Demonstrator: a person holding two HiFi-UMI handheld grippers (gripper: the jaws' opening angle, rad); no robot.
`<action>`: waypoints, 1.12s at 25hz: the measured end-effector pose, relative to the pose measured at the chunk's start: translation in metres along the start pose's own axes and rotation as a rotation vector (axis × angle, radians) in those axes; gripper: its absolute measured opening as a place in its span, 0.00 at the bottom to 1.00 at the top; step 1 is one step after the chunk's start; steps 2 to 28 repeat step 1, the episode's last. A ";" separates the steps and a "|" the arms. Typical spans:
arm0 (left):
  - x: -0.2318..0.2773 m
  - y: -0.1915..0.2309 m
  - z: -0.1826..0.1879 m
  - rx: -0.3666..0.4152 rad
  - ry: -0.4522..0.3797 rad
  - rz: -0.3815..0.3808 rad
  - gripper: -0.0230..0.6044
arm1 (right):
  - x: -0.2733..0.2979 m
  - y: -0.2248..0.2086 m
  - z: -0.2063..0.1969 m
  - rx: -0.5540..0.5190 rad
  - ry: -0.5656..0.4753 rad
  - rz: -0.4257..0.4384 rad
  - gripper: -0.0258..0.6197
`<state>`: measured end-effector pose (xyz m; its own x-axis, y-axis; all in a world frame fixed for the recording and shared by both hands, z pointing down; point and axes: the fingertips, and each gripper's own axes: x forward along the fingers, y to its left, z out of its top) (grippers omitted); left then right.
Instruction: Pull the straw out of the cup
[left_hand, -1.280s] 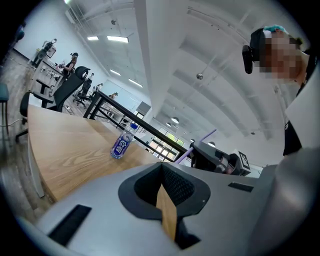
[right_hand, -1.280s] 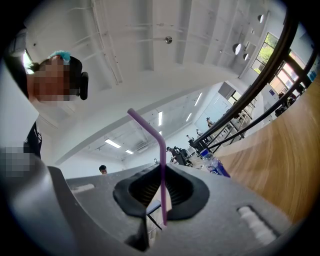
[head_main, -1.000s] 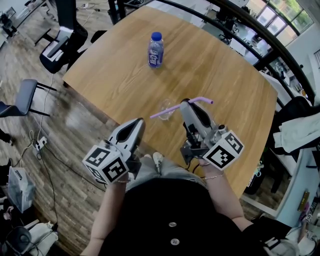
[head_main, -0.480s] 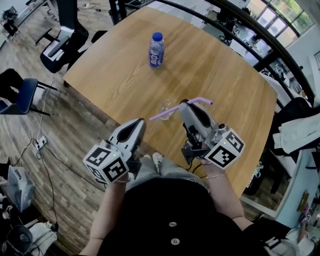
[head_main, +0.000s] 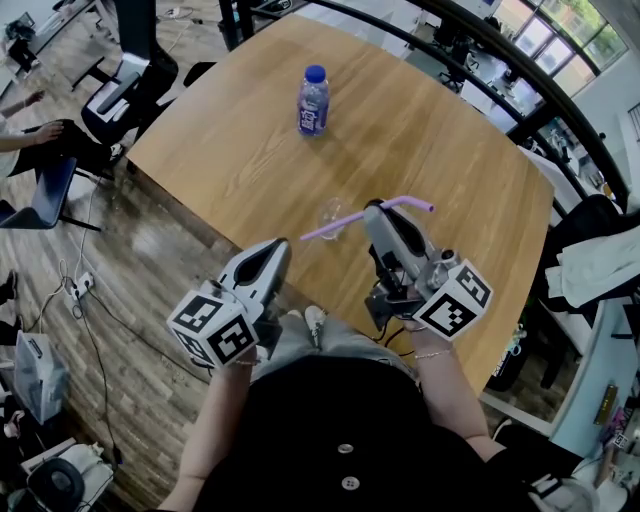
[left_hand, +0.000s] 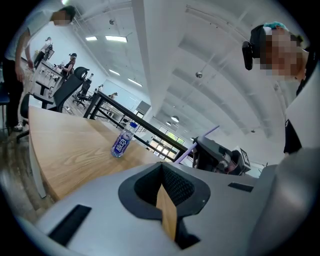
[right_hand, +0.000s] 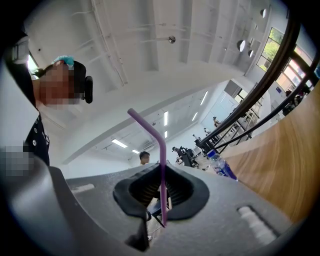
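The right gripper (head_main: 374, 209) pinches the purple straw (head_main: 317, 231) tight and holds it in the air over the cup (head_main: 329, 209) on the table (head_main: 240, 150), so it looks pulled out, while the left gripper (head_main: 274, 249) is closed and empty.

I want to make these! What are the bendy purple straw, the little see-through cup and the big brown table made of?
The bendy purple straw looks like smooth plastic: thin, evenly coloured, bent neck. The little see-through cup is clear: glass or plastic, can't tell. The big brown table looks wooden or wood-patterned: grain lines, matte.
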<state>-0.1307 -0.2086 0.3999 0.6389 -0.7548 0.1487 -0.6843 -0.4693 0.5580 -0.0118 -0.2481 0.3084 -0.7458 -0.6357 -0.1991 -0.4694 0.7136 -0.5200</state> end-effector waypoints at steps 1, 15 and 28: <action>-0.001 0.000 -0.001 -0.001 0.000 0.001 0.06 | -0.001 0.000 0.001 -0.001 -0.003 0.001 0.08; -0.001 0.000 -0.001 -0.001 0.000 0.001 0.06 | -0.001 0.000 0.001 -0.001 -0.003 0.001 0.08; -0.001 0.000 -0.001 -0.001 0.000 0.001 0.06 | -0.001 0.000 0.001 -0.001 -0.003 0.001 0.08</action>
